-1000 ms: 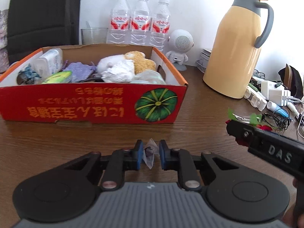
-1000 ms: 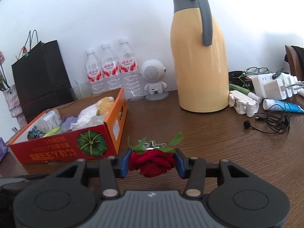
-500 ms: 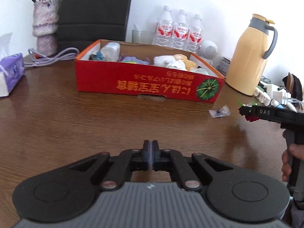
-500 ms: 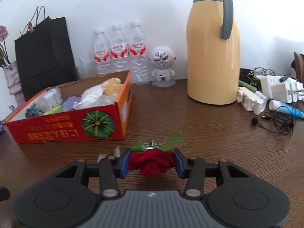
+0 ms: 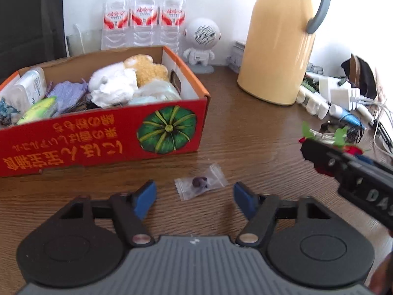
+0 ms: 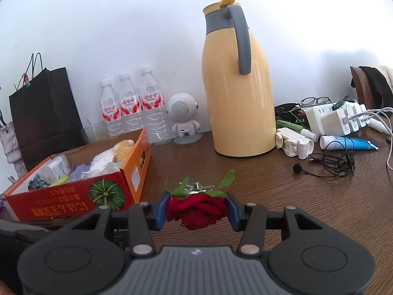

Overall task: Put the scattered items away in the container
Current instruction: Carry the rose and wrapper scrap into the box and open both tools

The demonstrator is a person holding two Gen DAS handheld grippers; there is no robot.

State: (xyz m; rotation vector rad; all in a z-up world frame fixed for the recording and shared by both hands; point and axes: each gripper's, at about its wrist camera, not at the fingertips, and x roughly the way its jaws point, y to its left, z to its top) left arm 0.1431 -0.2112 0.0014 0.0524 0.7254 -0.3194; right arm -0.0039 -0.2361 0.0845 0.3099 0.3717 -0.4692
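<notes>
Spreading across the lower half of both views, the wooden table [image 5: 258,132] carries everything. At the left of the left wrist view sits the red cardboard box [image 5: 98,135] with a green pumpkin printed on its front wall; it already holds a plush toy, crumpled tissue and small packets. Right of it, in the upper right, stands the tall yellow thermos jug [image 5: 277,39], with three water bottles [image 5: 143,14] and a small white robot-shaped speaker [image 5: 201,41] against the wall behind the box. The left gripper [image 5: 194,194] fills the bottom of its view; its jaws have just been opening and now stand released, with a small clear candy wrapper [image 5: 200,184] lying flat on the table between the blue pads, touching neither, just in front of the box. The right gripper [image 6: 197,210], at bottom centre of its own view, is clenched on a red rose [image 6: 196,211] with green leaves.
</notes>
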